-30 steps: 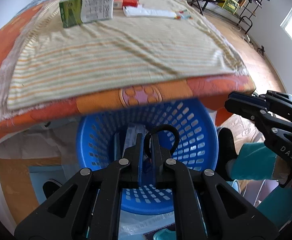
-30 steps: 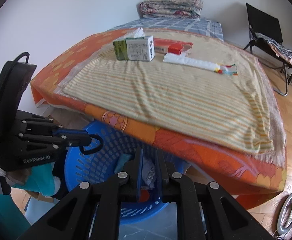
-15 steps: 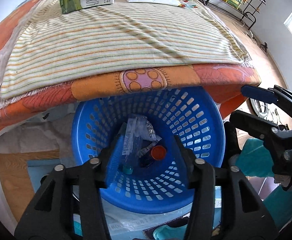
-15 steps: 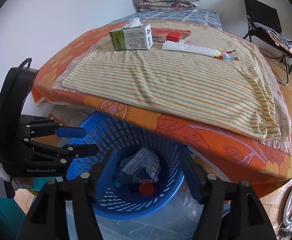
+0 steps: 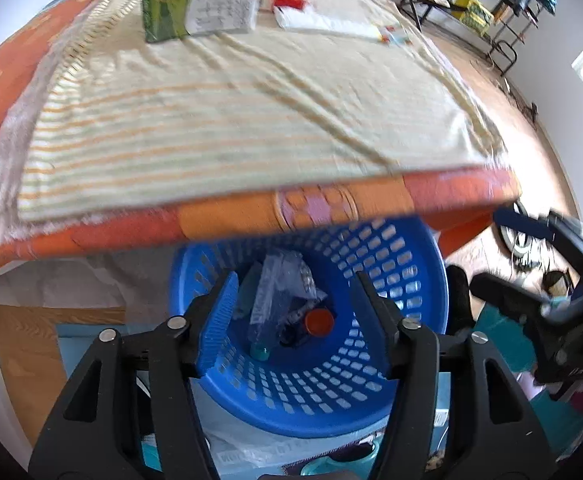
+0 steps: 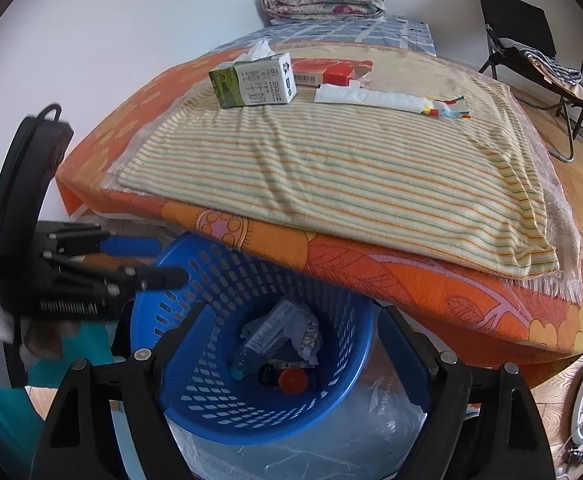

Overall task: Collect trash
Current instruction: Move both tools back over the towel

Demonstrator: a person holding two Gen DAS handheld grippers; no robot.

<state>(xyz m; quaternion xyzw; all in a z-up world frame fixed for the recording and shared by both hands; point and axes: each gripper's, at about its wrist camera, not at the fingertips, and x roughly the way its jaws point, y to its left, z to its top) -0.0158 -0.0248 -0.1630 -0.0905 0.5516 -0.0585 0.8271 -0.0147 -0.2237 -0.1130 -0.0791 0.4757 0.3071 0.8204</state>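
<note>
Trash is in two places: some lies in a blue basket (image 6: pixel 251 360) on the floor against the bed's near edge, and more waits on the bed. From left to right, the left claw (image 5: pixel 293 300) hangs over the basket with its jaws released, having just been opening, and nothing sits between them. Under it lie a crumpled clear plastic bottle (image 5: pixel 275 296) and an orange cap (image 5: pixel 320 321). The right claw (image 6: pixel 291 344) hovers over the same basket, spread wide after opening too, and empty. On the bed's striped towel (image 6: pixel 331 168), at the far end, a green and white carton (image 6: pixel 253 84) stands leftmost, a red box (image 6: pixel 331 70) is just behind it, and a white wrapper (image 6: pixel 387 100) lies to the right.

Likely risks: the remaining pieces are well apart from both claws, so a long reach across the soft, wrinkled towel could snag cloth with a jaw. The flat wrapper may slip from a pinch. The mattress overhangs part of the basket, so a drop made too early could land on the floor.
</note>
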